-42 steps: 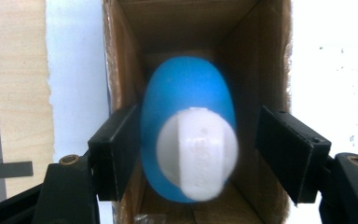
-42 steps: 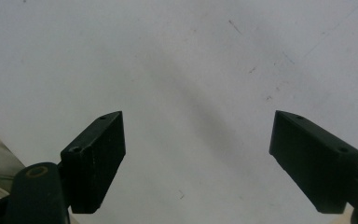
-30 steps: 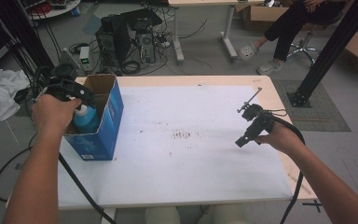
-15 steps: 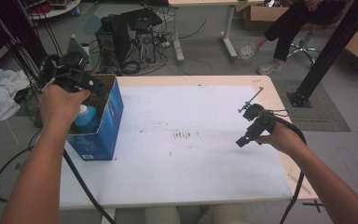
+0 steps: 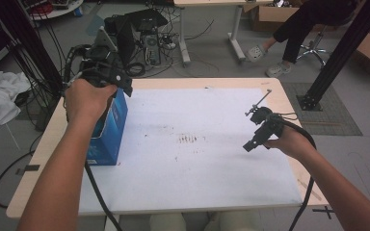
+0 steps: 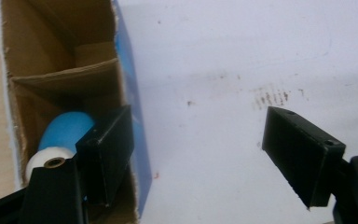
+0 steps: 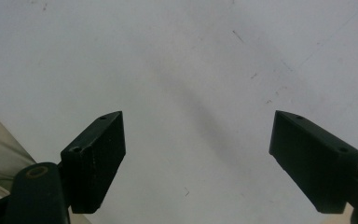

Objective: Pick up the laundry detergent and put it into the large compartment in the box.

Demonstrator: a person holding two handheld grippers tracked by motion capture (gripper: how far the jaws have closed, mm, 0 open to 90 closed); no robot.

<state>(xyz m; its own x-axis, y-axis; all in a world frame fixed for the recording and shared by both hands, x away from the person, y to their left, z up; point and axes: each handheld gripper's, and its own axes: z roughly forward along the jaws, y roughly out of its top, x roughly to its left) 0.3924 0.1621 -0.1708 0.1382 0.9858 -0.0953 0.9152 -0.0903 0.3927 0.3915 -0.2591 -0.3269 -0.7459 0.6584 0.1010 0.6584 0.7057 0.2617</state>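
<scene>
In the high view the left tongs (image 5: 107, 72) hang above the blue box (image 5: 110, 130) at the left edge of the bench (image 5: 279, 96). The left gripper view looks into that box, where a blue bottle (image 6: 63, 135) with a white cap lies. The jaws have just been opening, with nothing between them. The right tongs (image 5: 257, 130) are apart over the white sheet (image 7: 191, 60), empty.

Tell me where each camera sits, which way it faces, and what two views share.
High view: above the near table edge, facing forward and down; both forearms, left gripper, right gripper.
Left gripper view: looks down past open jaws into the blue box holding a blue-and-white roll.
Right gripper view: open jaws over the white mat.
All three share the mat.
</scene>
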